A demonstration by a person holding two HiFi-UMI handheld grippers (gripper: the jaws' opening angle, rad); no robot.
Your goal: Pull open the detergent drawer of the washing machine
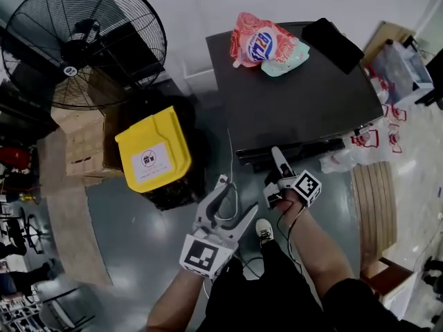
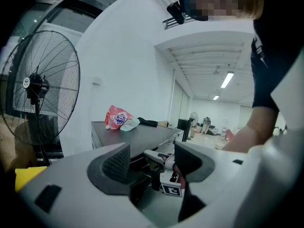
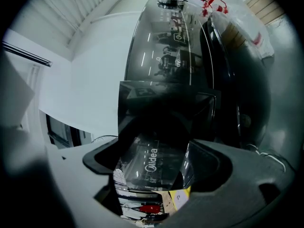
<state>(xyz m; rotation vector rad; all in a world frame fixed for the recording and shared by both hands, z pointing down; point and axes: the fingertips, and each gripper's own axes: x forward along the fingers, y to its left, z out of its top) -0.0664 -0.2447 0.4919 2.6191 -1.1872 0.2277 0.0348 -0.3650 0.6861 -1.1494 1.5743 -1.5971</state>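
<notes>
The detergent drawer [image 3: 152,163], its glossy front printed Midea, sits at the top front of the dark washing machine [image 1: 291,95], between the jaws of the right claw [image 1: 275,177]. That claw is released and spread wide, its pads flanking the front without visibly pressing. To do this well, I judge it should clench squarely on the drawer front, then draw straight back along the drawer's run without twisting. The left claw [image 2: 153,164] hangs released and empty just beside it.
</notes>
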